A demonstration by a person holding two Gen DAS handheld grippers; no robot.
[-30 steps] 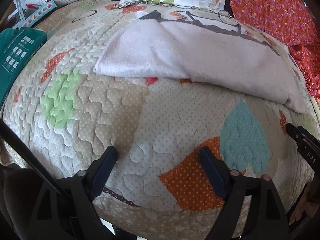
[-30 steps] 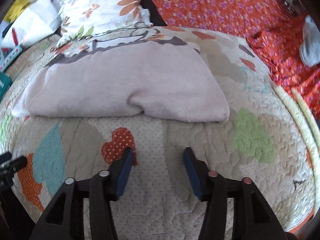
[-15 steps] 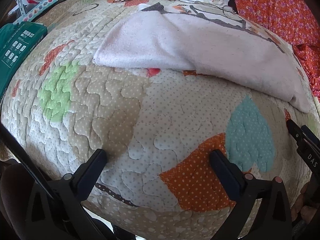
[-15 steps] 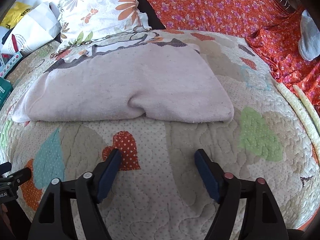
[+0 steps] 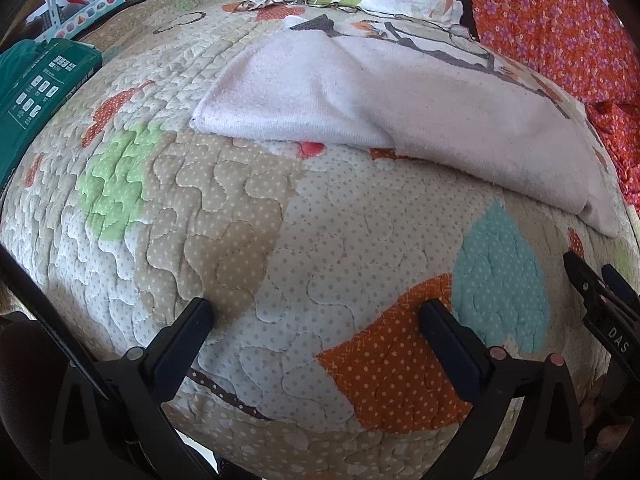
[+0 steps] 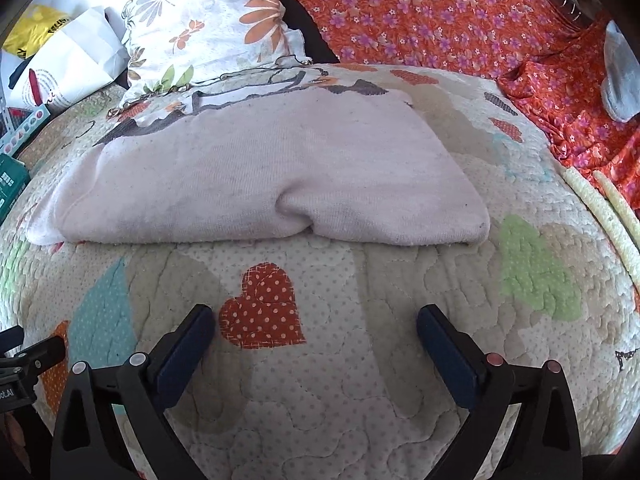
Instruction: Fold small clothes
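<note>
A pale pink garment (image 6: 260,184) lies folded flat on the patchwork quilt (image 6: 320,400), its folded edge toward me. It also shows in the left wrist view (image 5: 400,120), stretching from centre to far right. My left gripper (image 5: 316,316) is open and empty, over the quilt short of the garment's left end. My right gripper (image 6: 316,320) is open and empty, over a red heart patch (image 6: 262,312), short of the garment's near edge.
A floral pillow (image 6: 208,32) lies behind the garment. An orange flowered cloth (image 6: 460,20) covers the back right. A green box (image 5: 32,92) sits at the quilt's left edge, with a white paper bag (image 6: 72,68) behind. The right gripper's body (image 5: 600,312) shows at the left view's right edge.
Both grippers opened wider, from partly open to wide open, and drew back a little from the garment. The garment has not moved.
</note>
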